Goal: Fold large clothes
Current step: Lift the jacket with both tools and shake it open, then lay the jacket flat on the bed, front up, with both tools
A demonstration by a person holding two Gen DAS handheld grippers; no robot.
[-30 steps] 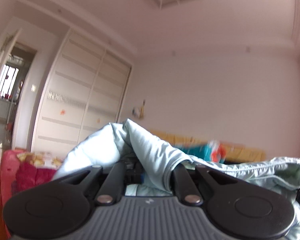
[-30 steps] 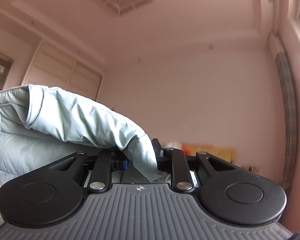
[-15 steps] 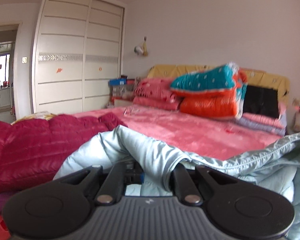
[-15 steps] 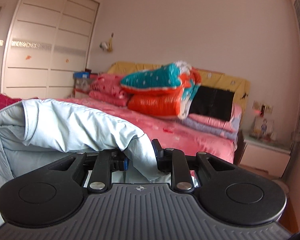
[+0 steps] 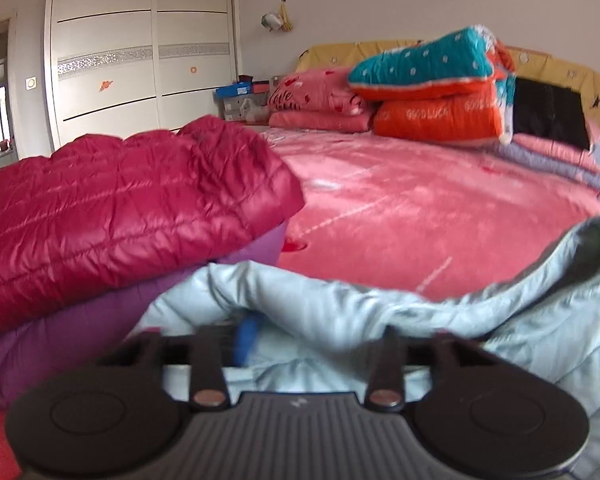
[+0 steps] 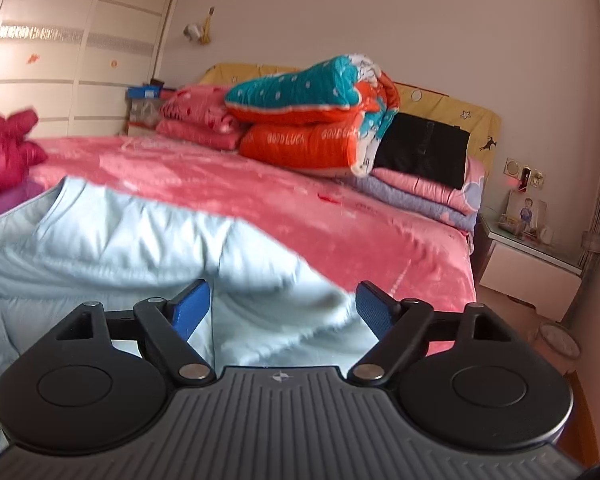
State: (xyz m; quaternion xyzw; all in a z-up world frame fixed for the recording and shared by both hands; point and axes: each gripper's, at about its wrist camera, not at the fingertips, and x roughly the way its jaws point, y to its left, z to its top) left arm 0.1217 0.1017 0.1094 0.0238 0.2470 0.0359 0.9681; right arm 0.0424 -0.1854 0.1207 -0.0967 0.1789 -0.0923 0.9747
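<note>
A light blue padded jacket [image 5: 520, 320] lies on the pink bed cover [image 5: 420, 216]. A fold of it drapes over the tips of my left gripper [image 5: 316, 340]. That gripper's jaws are opening and blurred, and the fold sits loosely between them with the pads apart. In the right wrist view the same jacket [image 6: 100, 240] spreads to the left. My right gripper [image 6: 284, 304] is opening wide, its blue pads [image 6: 190, 310] clear of the jacket's edge, which lies between and below them.
A folded dark red quilted jacket [image 5: 120, 208] rests on a purple garment [image 5: 100, 328] at the left of the bed. Folded quilts and pillows [image 6: 312, 120] are stacked at the headboard. A white bedside table [image 6: 528, 264] stands at the right, a wardrobe [image 5: 140, 52] at the left.
Both grippers swung down from facing the ceiling to bed level, lowering the blue jacket onto the bed. Both were shut on its fabric and have now spread apart and let go.
</note>
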